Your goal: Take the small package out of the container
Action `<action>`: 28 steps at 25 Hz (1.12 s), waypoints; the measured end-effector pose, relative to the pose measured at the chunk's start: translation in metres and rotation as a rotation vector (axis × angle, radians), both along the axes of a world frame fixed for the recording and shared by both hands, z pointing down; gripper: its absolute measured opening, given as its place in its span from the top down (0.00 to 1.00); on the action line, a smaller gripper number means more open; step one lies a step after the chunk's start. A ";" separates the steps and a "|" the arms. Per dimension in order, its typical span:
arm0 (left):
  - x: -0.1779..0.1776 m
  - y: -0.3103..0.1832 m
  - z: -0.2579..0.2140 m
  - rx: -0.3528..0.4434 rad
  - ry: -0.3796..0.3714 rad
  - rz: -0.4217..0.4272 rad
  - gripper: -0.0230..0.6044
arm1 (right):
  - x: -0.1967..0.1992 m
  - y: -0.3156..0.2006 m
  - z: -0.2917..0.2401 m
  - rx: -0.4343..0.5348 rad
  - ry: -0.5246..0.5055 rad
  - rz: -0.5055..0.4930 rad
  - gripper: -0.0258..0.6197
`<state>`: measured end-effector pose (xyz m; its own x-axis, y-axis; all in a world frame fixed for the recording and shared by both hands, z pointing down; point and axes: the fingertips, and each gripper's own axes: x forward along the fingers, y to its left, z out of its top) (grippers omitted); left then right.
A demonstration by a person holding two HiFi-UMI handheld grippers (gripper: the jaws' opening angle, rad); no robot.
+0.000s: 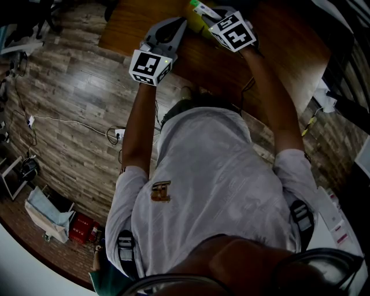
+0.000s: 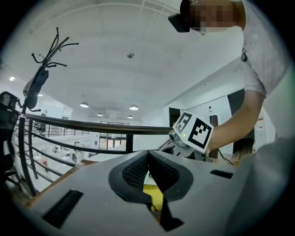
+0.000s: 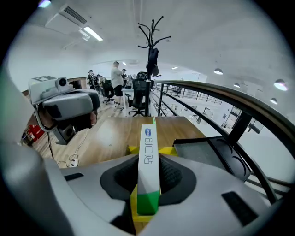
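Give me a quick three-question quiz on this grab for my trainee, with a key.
1. True or false: the right gripper is clamped on the small package.
2. Where is the yellow container? A) on the floor B) on the wooden table C) on a chair
3. Fill in: in the right gripper view, the package end nearest the camera is coloured ____.
Key: 1 true; 2 B; 3 green.

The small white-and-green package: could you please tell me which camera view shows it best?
The right gripper view: the package is clamped in the right gripper, printed face and green end plain. The head view catches only its tip. The left gripper view shows none of it, only the yellow container.
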<state>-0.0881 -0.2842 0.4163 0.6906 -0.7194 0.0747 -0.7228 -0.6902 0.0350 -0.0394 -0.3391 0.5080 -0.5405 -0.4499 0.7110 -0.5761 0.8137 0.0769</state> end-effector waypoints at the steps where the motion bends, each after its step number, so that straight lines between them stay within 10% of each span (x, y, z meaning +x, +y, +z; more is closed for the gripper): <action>1: 0.001 0.001 -0.002 0.004 0.001 0.000 0.93 | 0.000 0.002 -0.007 0.009 -0.013 0.000 0.81; 28: 0.011 0.047 -0.074 0.120 0.071 -0.040 0.93 | 0.020 0.087 -0.147 0.222 -0.639 0.068 0.81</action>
